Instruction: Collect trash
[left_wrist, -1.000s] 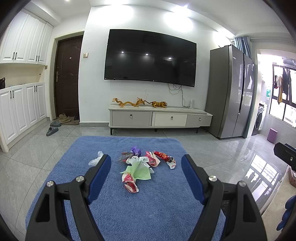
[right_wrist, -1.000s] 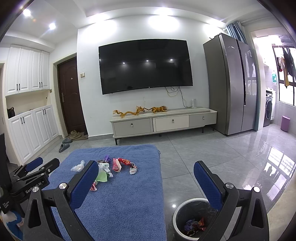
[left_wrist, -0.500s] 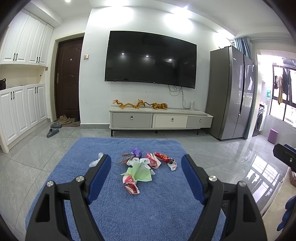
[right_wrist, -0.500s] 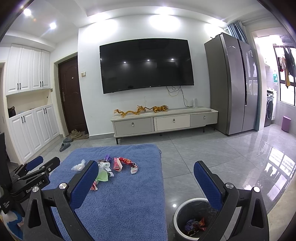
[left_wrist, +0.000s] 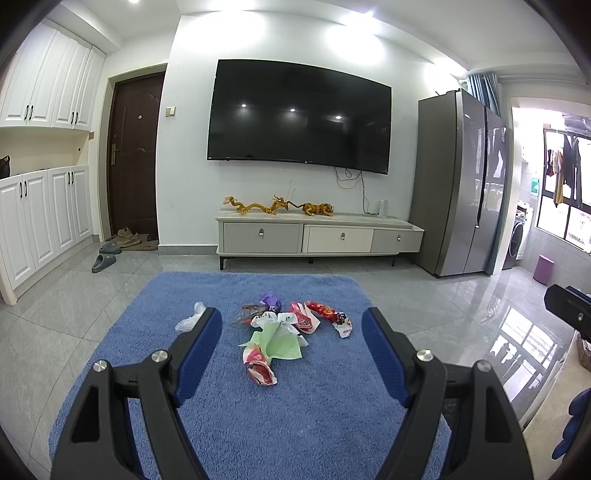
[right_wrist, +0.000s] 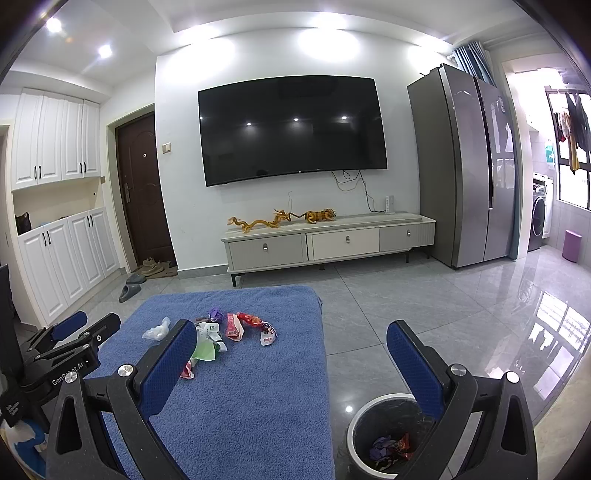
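A pile of crumpled trash lies on a blue fleecy cloth (left_wrist: 295, 424). It holds a green paper (left_wrist: 282, 341), a red-and-white wrapper (left_wrist: 260, 367), a purple wrapper (left_wrist: 270, 300), red wrappers (left_wrist: 325, 310) and, to the left, a clear plastic scrap (left_wrist: 188, 320). My left gripper (left_wrist: 291, 321) hovers short of the pile, open and with nothing between its blue pads. In the right wrist view the pile (right_wrist: 232, 330) sits ahead and to the left. My right gripper (right_wrist: 291, 332) is open and holds nothing. Below its right finger stands a round bin (right_wrist: 364, 413) holding several wrappers.
The left gripper (right_wrist: 77, 328) shows at the left edge of the right wrist view. Grey tiled floor (right_wrist: 424, 295) surrounds the cloth. A TV cabinet (left_wrist: 317, 236) stands against the far wall, a tall fridge (left_wrist: 458, 184) at the right, and white cupboards (left_wrist: 44, 218) at the left.
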